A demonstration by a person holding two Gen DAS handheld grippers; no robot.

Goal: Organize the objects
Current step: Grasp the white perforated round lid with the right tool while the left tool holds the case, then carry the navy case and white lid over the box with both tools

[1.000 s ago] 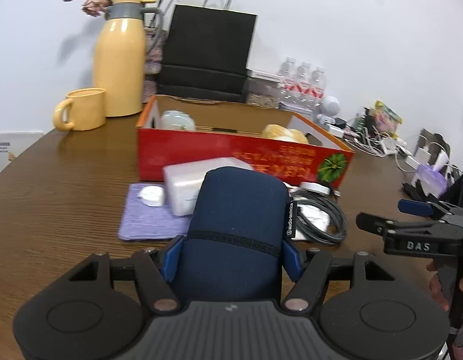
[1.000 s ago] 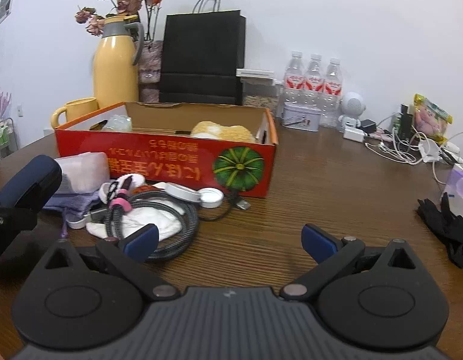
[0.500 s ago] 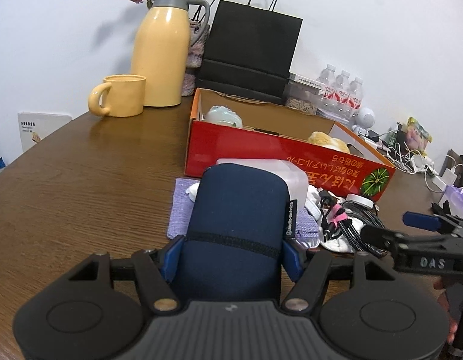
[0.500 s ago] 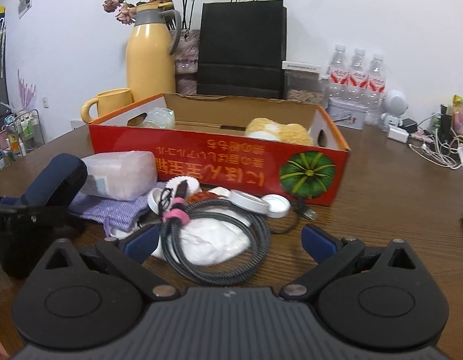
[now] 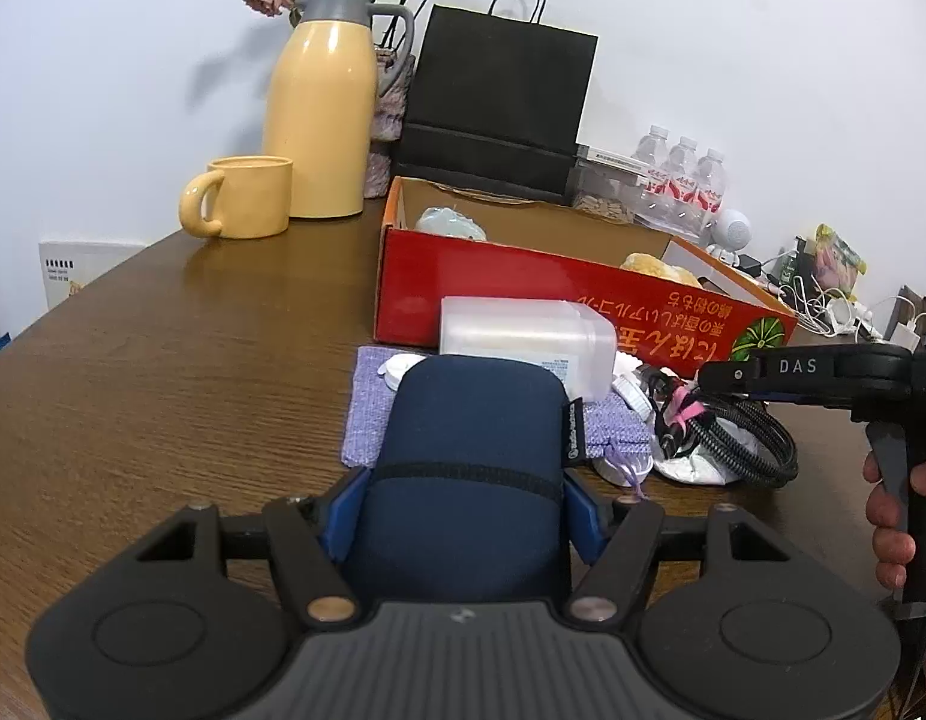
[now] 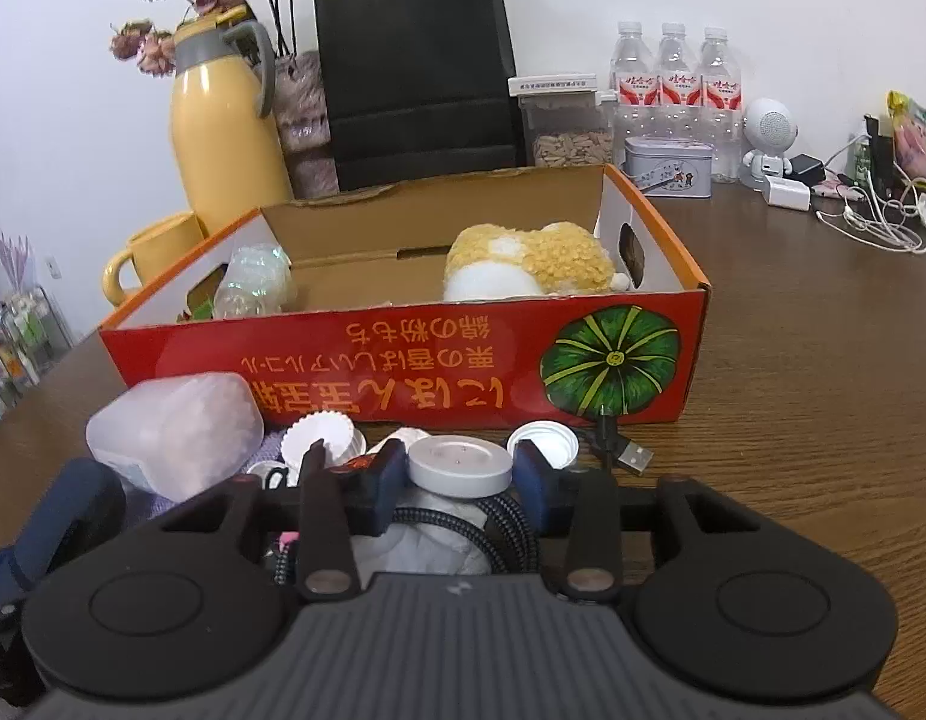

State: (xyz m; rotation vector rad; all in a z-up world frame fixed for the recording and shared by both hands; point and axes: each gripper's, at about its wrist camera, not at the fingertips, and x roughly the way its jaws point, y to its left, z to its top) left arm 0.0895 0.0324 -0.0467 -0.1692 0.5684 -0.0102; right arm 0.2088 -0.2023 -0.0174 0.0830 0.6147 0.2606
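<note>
My left gripper (image 5: 463, 510) is shut on a navy blue pouch (image 5: 469, 456) and holds it over the table in front of a red cardboard box (image 5: 553, 300). My right gripper (image 6: 460, 483) has closed around a round grey puck (image 6: 460, 465) that lies on a coiled black braided cable (image 6: 511, 516) in front of the red box (image 6: 403, 366). The right gripper (image 5: 727, 372) also shows in the left wrist view, above that cable (image 5: 757, 438). A frosted plastic container (image 5: 523, 336) lies on a purple cloth (image 5: 367, 414).
The box holds a yellow plush toy (image 6: 535, 258) and a bubble-wrapped item (image 6: 253, 282). A yellow thermos (image 5: 325, 114), a yellow mug (image 5: 247, 198), a black paper bag (image 5: 493, 102) and water bottles (image 6: 673, 84) stand behind. White caps (image 6: 319, 438) and a USB plug (image 6: 631, 456) lie by the box.
My right gripper moved forward and down to the cable pile and closed on the grey puck. My left gripper swung left with the blue pouch still held.
</note>
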